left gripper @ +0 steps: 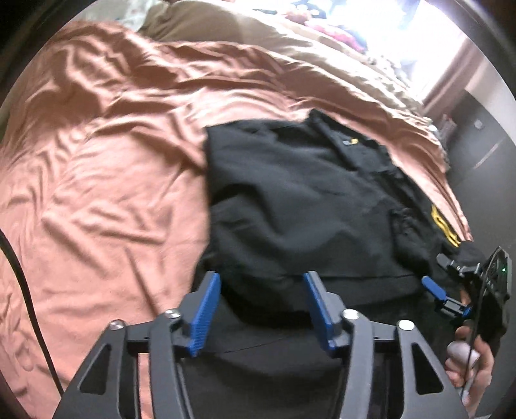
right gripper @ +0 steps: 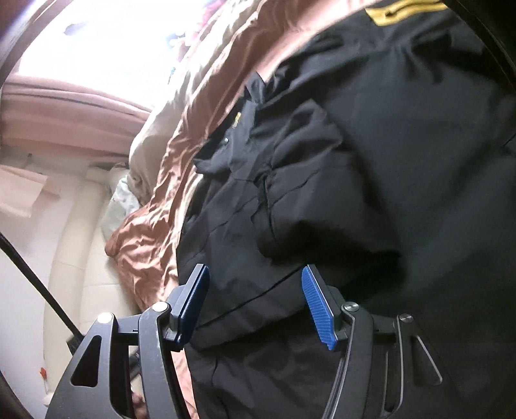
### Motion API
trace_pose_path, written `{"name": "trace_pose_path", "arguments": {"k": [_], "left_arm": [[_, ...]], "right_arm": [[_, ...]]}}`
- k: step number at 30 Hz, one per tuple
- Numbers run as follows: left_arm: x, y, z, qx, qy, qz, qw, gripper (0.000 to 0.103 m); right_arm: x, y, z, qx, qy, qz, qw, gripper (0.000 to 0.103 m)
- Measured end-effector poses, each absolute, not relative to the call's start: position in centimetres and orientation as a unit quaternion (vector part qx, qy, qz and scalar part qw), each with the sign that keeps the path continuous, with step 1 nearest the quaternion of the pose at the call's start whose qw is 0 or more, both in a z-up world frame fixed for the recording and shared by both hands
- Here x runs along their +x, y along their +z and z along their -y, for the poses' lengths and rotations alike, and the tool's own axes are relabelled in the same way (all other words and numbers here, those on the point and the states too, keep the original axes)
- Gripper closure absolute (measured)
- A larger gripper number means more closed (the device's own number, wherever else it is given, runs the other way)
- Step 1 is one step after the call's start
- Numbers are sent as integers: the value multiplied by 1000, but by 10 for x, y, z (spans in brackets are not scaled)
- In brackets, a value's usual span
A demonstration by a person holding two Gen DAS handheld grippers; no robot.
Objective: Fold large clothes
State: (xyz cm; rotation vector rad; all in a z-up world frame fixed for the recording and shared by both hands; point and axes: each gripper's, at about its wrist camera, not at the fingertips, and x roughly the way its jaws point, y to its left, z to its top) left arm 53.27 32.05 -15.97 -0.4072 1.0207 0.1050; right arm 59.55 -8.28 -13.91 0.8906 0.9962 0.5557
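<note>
A large black garment (left gripper: 290, 199) with yellow print lies partly folded on a bed with a rust-orange sheet (left gripper: 96, 161). My left gripper (left gripper: 261, 280) is open, its blue pads just above the garment's near edge, holding nothing. My right gripper shows in the left wrist view (left gripper: 433, 274) at the garment's right edge, open. In the right wrist view the right gripper (right gripper: 254, 274) is open over the black garment (right gripper: 354, 161), with fabric between and under the pads but not clamped. The orange sheet (right gripper: 148, 251) lies to its left.
A beige blanket (left gripper: 258, 29) and bright window sit beyond the bed. A dark cabinet (left gripper: 483, 138) stands right of the bed. A black cable (left gripper: 29, 309) crosses the sheet at left. Pale floor (right gripper: 71, 258) and a curtain (right gripper: 64, 116) lie beside the bed.
</note>
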Motion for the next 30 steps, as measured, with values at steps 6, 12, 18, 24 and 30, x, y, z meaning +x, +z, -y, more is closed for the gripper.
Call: {"name": "trace_pose_path", "arguments": {"k": [6,12,18,24,30], "left_arm": [[528,-196,-337,-193,78,-509,835,73],[532,-215,-339,-176,87,-518,832,75],[533,-220,-343,-176,98,-523,828,76],[535,-222,-344,-173,102,-523,828,76],[533,-219,-343,-179,107,-517,830,76]], "right_arm": [[621,-159,66,424,240,-458,744,45],[633,-165,54,432,241,-455,741,51],[623,-161,92,477,235,-399,747,51],[610,-157,144,509,195,-350,762,51],[601,-162,171,514,169,-361,760,51]]}}
